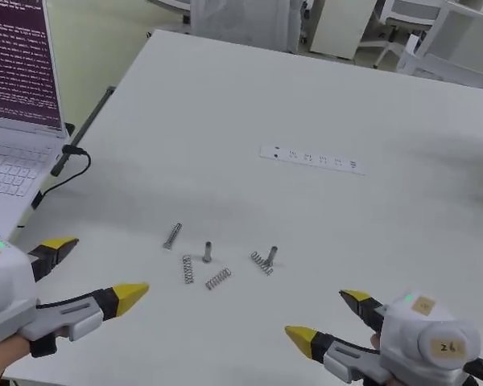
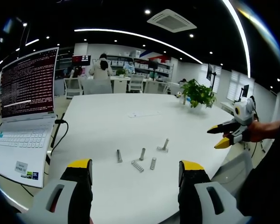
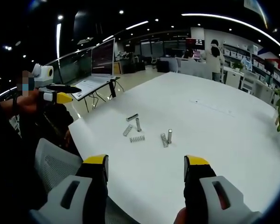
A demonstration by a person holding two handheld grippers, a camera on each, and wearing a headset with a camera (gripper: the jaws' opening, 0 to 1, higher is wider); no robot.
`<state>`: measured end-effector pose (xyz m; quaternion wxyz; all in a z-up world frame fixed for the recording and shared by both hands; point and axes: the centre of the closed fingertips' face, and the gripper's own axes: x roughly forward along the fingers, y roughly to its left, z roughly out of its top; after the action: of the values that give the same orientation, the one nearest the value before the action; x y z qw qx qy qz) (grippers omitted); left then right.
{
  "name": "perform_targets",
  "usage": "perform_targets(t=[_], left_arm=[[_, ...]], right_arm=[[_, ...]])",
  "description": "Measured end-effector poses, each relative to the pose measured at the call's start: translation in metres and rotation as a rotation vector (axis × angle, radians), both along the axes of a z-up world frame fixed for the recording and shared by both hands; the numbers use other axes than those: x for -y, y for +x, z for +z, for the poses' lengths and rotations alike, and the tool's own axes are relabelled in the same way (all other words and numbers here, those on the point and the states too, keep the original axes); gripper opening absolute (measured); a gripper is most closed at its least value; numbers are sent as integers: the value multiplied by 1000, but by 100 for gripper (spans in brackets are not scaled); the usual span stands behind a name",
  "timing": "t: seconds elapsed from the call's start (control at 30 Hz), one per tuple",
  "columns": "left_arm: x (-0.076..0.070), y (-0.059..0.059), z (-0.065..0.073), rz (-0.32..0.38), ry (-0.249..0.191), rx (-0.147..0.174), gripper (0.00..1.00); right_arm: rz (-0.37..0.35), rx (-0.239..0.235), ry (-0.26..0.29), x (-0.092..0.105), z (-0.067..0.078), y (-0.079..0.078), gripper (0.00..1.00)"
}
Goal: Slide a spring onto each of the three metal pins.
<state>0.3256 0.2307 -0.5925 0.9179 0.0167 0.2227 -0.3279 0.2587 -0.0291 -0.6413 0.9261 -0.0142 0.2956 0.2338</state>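
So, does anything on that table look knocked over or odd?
Only the leftmost pin: it lies on its side, while the middle pin and the right pin stand upright. Nothing looks spilled or damaged.

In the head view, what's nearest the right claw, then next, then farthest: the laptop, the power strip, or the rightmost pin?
1. Rightmost pin, just ahead of the right claw.
2. Power strip, mid-table.
3. Laptop, far left.
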Motion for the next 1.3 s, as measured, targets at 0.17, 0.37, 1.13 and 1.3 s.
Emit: perform_targets(t=[0.17, 0.37, 1.13, 1.3], left_arm=[[0, 0, 0, 1, -1, -1, 72], [1, 2, 1, 5, -7, 0, 72], [4, 11, -3, -9, -10, -6, 71], [5, 14, -4, -15, -10, -8, 71]], right_arm=[[-3, -2, -4, 2, 0, -1, 64], [-12, -2, -4, 5, 0, 0, 64], [-22, -8, -11, 5, -1, -2, 64], [-27, -9, -12, 6, -1, -2, 64]])
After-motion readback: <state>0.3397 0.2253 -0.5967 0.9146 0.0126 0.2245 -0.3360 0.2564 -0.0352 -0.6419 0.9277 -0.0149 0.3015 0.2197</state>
